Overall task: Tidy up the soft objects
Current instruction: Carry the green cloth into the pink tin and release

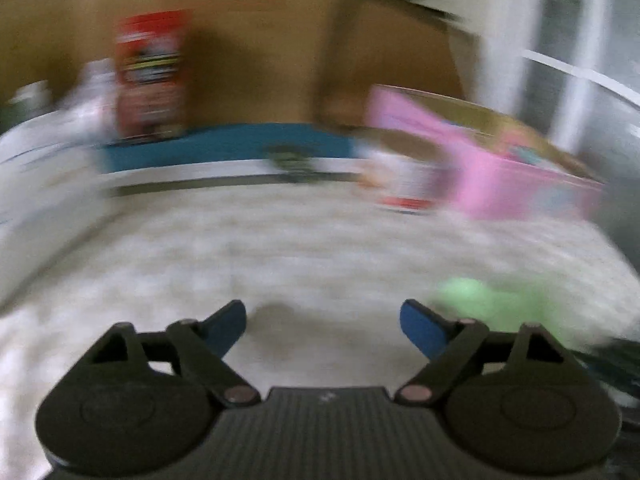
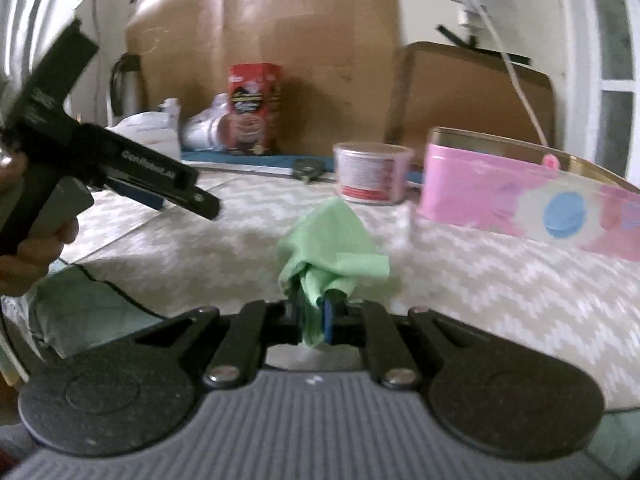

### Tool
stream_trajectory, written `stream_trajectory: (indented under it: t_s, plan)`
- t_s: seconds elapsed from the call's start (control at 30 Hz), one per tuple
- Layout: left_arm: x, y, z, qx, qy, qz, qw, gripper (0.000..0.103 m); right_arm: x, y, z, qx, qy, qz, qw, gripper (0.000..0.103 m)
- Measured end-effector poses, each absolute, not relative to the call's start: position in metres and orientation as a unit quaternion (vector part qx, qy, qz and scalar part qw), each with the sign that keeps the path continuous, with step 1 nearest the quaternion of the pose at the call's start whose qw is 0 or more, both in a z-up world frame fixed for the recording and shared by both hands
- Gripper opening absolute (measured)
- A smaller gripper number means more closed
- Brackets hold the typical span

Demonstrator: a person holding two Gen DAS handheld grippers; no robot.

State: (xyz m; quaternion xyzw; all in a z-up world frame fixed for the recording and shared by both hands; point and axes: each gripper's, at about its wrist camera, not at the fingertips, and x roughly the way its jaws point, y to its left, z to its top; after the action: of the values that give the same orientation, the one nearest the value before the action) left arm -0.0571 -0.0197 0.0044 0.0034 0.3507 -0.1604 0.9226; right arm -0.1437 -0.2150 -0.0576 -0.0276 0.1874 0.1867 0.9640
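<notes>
Just short of the pink tin point(image 2: 532, 200), the right gripper point(image 2: 320, 312) pinched the green cloth point(image 2: 334, 244), not yet stowed; the left gripper point(image 1: 323, 326) gaped empty.

Red carton point(image 2: 253, 108), white tub point(image 2: 372, 178)

Zigzag-patterned table cover point(image 2: 500, 300), pink tin point(image 2: 500, 196), white tub point(image 2: 370, 178), red carton point(image 2: 254, 108) on it
</notes>
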Motion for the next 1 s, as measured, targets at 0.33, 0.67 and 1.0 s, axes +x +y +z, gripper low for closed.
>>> stream_trajectory:
  t_s: [0.33,0.67,1.0]
  plan:
    - [-0.055,-0.108,0.0,-0.005,0.403,-0.306,0.862,0.052,-0.15,-0.238,-0.066,-0.005,0.168,0.186,0.968,0.022]
    - [-0.016,-0.161,0.043,-0.015,0.354,-0.36,0.863,0.031,-0.118,-0.27,-0.026,-0.022,0.087,0.134,0.987,0.008]
    - [0.07,-0.229,0.066,-0.011,0.32,-0.301,0.898,0.07,0.0,-0.318,0.001,-0.051,0.107,0.023,0.993,0.024]
